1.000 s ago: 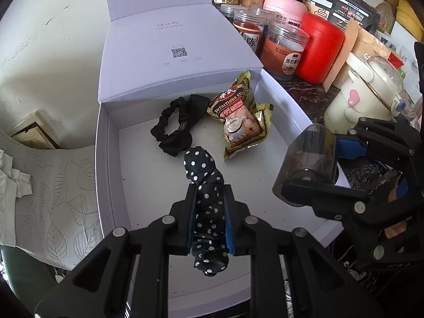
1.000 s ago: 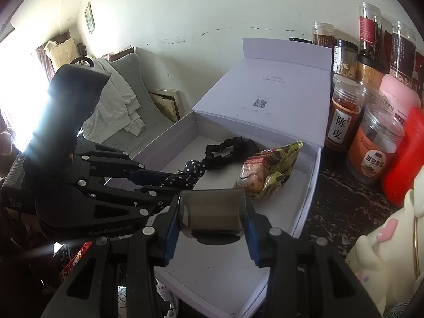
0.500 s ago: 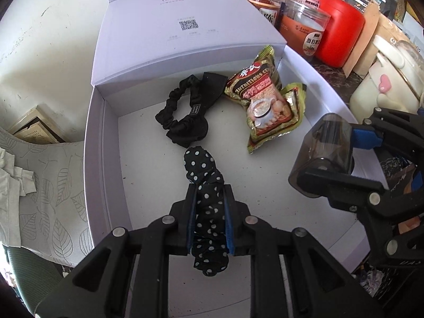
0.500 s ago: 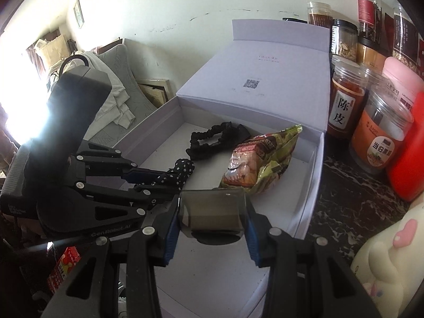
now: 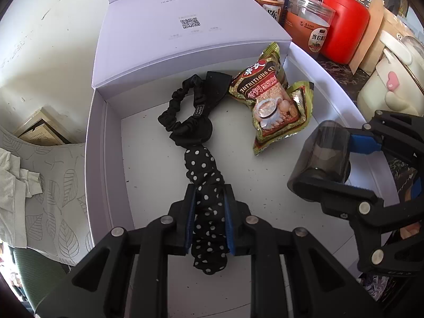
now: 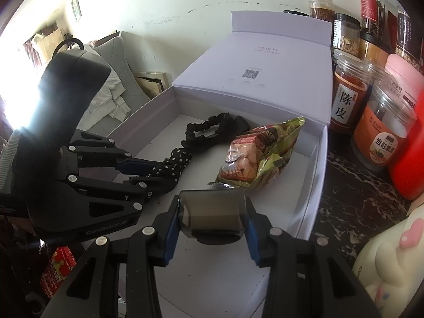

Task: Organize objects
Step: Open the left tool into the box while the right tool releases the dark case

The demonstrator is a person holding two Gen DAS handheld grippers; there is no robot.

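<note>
At the far left, outside the box, a grey leaf-patterned cushion point(image 5: 53, 185) carries a crumpled pale cloth point(image 5: 16, 175); neither looks part of the sorting.

The open white box point(image 5: 106, 143) sits on the dark marbled surface point(image 6: 352, 193), its hinged lid point(image 5: 185, 26) thrown back to leave the tray clear for loading. Over the tray's left half, the left hand-held gripper point(image 5: 209, 220) is clamped narrowly on a black polka-dot scrunchie point(image 5: 204, 175), pinching the fabric at its middle so that both ends hang free. The far end lies just beside, perhaps touching, a plain black scrunchie point(image 5: 185, 116) already on the tray floor. Holding it low and close to its like suggests the hair ties are being grouped together.

Further right in the tray lies a green-and-gold cereal sachet point(image 5: 273, 103), just beside the black scrunchie near the back wall.

Right again, the right hand-held gripper point(image 6: 212, 217) is closed across the ends of a smoky translucent cylindrical container point(image 6: 212, 214), gripping it sideways over the tray's near right part. It appears ready to be set down in the open space in front of the sachet.

Beyond the box's right wall stand labelled jars point(image 6: 381, 137), a red canister point(image 5: 344, 23) and a cream-coloured pot with a pink heart point(image 5: 392, 90), crowded together well clear of the tray.
</note>
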